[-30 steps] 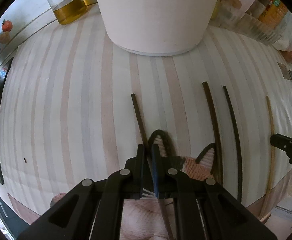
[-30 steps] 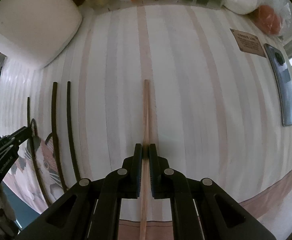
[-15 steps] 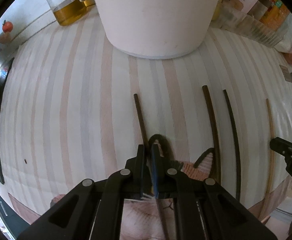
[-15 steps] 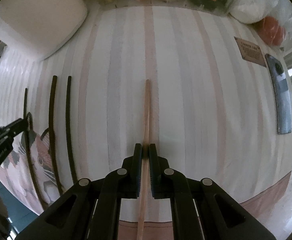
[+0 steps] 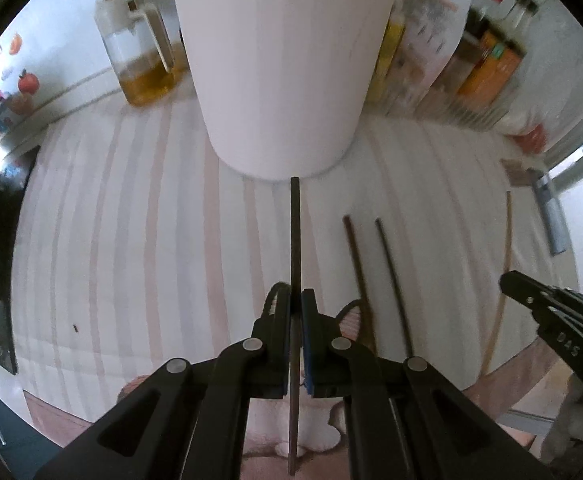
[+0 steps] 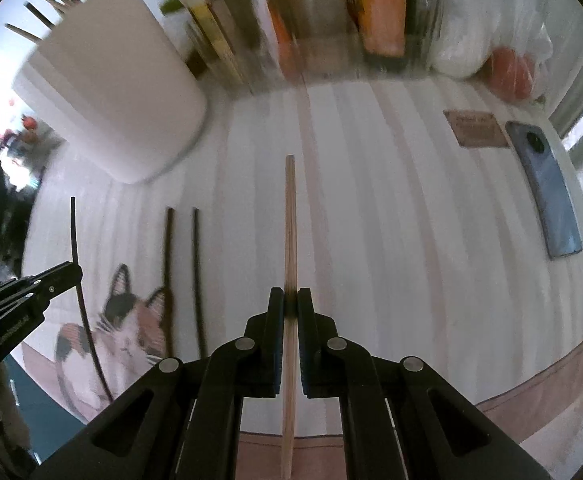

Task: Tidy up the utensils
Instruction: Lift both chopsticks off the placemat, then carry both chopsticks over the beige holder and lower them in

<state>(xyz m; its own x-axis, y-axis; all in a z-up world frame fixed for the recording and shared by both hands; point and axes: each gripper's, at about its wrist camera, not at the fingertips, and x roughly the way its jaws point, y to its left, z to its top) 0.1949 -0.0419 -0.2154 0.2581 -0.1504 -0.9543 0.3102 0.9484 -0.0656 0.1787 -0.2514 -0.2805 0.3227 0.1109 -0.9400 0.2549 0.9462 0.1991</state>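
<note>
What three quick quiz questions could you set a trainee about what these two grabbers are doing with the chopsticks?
1. True or false: the left gripper is shut on a dark chopstick.
2. How many dark chopsticks lie loose on the striped mat?
A) none B) two C) five
3. What does the right gripper hold?

Key:
1. True.
2. B: two loose chopsticks, side by side.
3. A light wooden chopstick, clamped between shut jaws.

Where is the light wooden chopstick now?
The light wooden chopstick is clamped in the right gripper, right of two dark chopsticks on the tablecloth.
</note>
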